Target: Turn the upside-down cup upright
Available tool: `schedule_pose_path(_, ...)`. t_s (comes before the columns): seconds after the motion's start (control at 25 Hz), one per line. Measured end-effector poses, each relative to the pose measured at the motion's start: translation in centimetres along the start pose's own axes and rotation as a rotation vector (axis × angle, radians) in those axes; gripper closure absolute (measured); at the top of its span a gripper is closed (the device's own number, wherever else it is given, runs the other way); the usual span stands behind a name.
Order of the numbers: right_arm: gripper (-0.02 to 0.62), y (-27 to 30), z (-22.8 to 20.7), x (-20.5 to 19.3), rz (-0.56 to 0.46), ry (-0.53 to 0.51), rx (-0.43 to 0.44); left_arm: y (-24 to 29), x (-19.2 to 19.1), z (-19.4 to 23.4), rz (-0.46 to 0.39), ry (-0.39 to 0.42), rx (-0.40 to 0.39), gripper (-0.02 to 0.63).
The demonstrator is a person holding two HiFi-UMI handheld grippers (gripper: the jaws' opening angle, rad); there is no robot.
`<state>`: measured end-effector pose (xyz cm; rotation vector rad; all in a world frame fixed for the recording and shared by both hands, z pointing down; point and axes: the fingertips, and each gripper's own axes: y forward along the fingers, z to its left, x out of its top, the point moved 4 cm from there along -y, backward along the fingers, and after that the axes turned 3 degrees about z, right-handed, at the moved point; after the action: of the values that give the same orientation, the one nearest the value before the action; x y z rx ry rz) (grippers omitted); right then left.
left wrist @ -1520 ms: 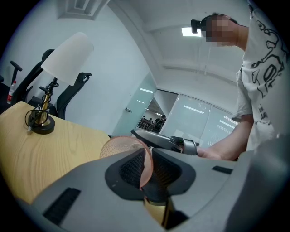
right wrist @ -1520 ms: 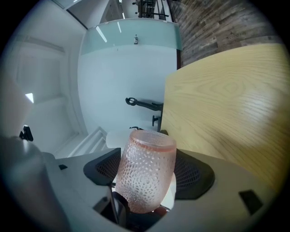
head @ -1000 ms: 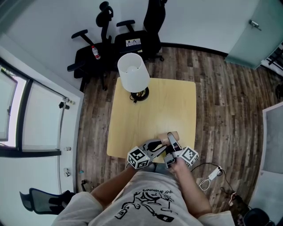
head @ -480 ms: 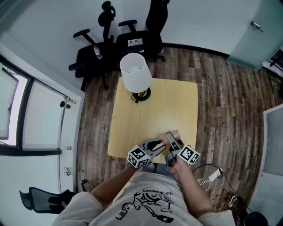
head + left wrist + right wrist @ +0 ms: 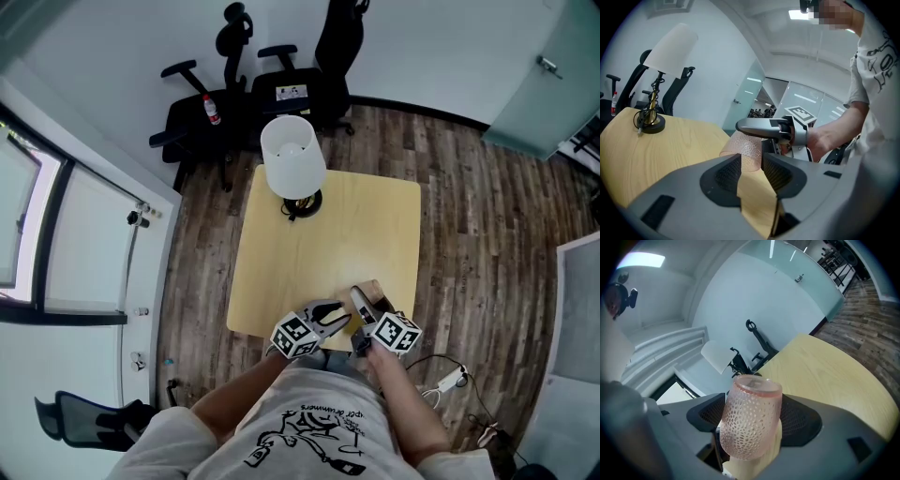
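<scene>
The cup (image 5: 750,423) is pink, translucent and dimpled. My right gripper (image 5: 754,414) is shut on its body, and it stands slightly tilted with one round end toward the top of the right gripper view. I cannot tell whether that end is the rim or the base. In the head view the cup (image 5: 371,291) is over the table's near edge, held by the right gripper (image 5: 364,302). My left gripper (image 5: 751,164) has just been opening. The cup (image 5: 743,149) sits at its tips and the pads do not press on it. A right finger (image 5: 761,127) lies across the cup's top.
The square wooden table (image 5: 319,244) carries a lamp with a white shade (image 5: 292,157) at its far edge. Black office chairs (image 5: 234,84) stand behind it on the wood floor. A cable with a white plug (image 5: 448,380) lies on the floor at the right.
The right gripper has rolled with the cup in it at the table's near edge. The left gripper has sunk a little beside it.
</scene>
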<state>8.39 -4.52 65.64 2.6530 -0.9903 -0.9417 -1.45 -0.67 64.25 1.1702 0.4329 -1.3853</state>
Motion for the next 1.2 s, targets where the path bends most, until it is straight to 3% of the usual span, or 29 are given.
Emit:
schedule_pose_path(0.24, 0.242, 0.4, 0.1, 0.0, 0.031, -0.136, -0.014, 0.0, -0.7, 0.6, 0.017, -0.026, 0.029, 0.448)
schedule_pose_path(1.2, 0.242, 2.1, 1.6, -0.6, 0.124, -0.711, -0.013, -0.8, -2.1, 1.5, 0.049, -0.004, 0.081, 0.425)
